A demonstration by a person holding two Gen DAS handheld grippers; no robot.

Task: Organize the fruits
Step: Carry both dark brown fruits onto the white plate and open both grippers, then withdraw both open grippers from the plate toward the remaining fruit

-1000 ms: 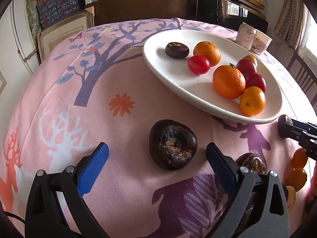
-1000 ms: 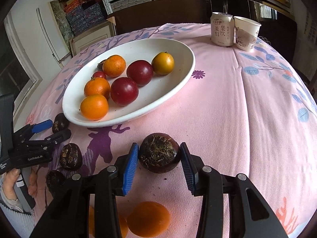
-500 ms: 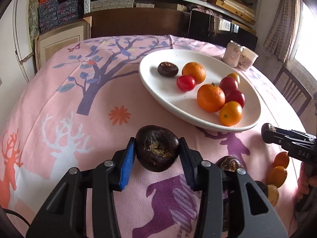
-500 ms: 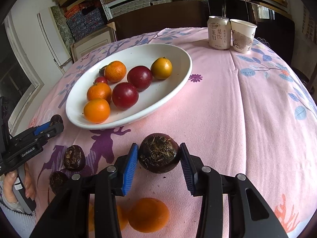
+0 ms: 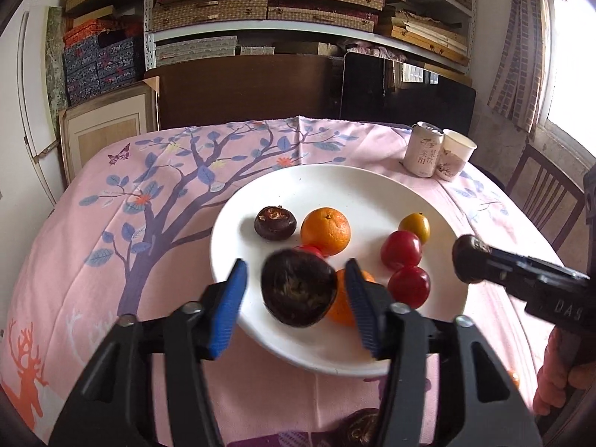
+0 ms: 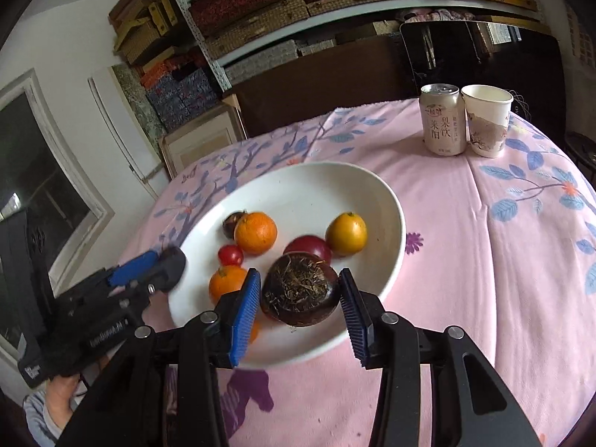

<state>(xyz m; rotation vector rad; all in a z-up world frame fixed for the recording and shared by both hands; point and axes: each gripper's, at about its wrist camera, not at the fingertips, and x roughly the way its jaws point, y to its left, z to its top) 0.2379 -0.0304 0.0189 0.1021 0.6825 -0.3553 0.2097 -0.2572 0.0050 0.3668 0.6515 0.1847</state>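
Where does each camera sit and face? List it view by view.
Left wrist: on the left gripper, facing the white oval plate; its blue-padded fingers flank a blurred dark chestnut; right gripper shows at right.
Right wrist: on the right gripper, facing that plate; fingers clamp a rooty brown chestnut; left gripper at left.
Shared: plate, cream drink can.

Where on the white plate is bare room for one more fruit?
Bare: the plate's far half, behind the orange and yellow fruit; also the tablecloth between plate and can. Crowded: the near half, around the red fruits.
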